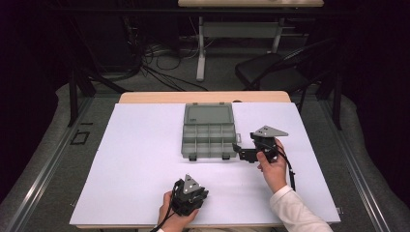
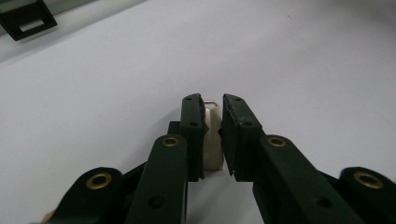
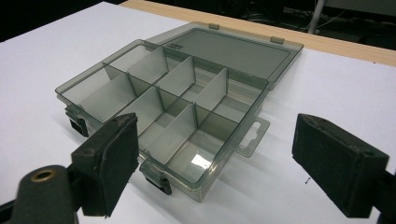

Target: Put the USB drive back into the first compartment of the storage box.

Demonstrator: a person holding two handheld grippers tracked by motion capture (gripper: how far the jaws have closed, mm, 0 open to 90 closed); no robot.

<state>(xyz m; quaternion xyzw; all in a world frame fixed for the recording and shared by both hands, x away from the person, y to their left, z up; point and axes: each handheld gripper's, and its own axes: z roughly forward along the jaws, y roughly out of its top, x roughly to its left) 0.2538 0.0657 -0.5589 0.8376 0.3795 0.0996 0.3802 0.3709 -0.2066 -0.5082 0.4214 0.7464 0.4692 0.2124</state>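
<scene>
White clip (image 2: pixel 212 140) lies lengthwise between left tool (image 2: pixel 213 109) jaws.

High view looks down on the white table (image 1: pixel 145 159); gripper views skim it closely.

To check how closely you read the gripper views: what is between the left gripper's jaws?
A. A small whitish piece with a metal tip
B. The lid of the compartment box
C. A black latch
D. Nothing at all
A: in the left gripper view the left gripper has its jaws closed on a small whitish piece, with a bit of metal showing at its far end.
</scene>
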